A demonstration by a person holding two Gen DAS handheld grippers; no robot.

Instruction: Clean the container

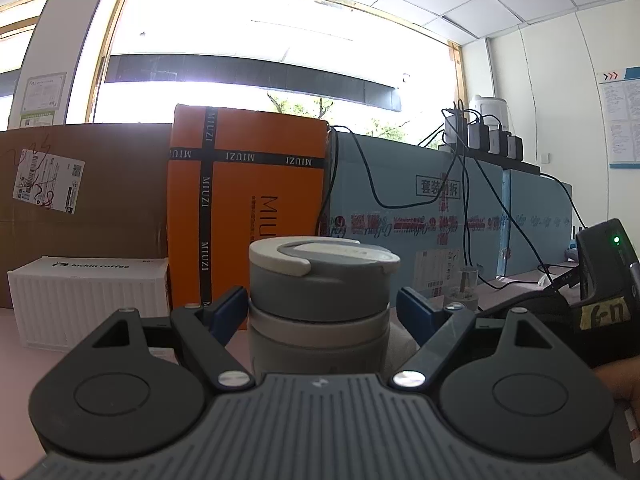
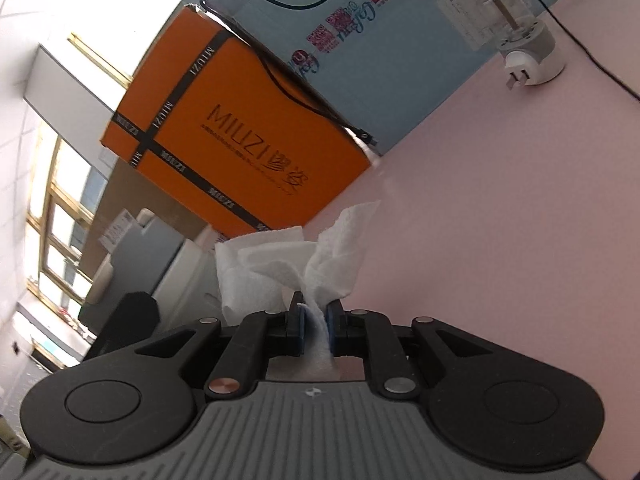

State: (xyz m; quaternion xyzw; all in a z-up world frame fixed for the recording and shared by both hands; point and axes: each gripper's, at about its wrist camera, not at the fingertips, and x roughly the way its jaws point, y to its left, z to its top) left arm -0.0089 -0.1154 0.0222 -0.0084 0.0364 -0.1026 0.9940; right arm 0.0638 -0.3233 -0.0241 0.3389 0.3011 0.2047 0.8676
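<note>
A grey lidded container (image 1: 320, 304) stands upright on the pink table, between the blue pads of my left gripper (image 1: 320, 312). The left pad touches its side; the right pad stands a little apart, so the grip is unclear. My right gripper (image 2: 315, 322) is shut on a crumpled white paper towel (image 2: 288, 264), tilted sideways next to the container (image 2: 160, 256), whose blurred grey body shows at the left of the right wrist view. The right gripper's body (image 1: 600, 280) shows at the right edge of the left wrist view.
An orange MIUZI box (image 1: 248, 200), a brown carton (image 1: 80, 200) and a blue carton (image 1: 420, 208) line the back. A white luckin coffee box (image 1: 88, 300) sits left. A small clear jar on a white base (image 2: 528, 52) and black cables lie right on the pink table (image 2: 500, 220).
</note>
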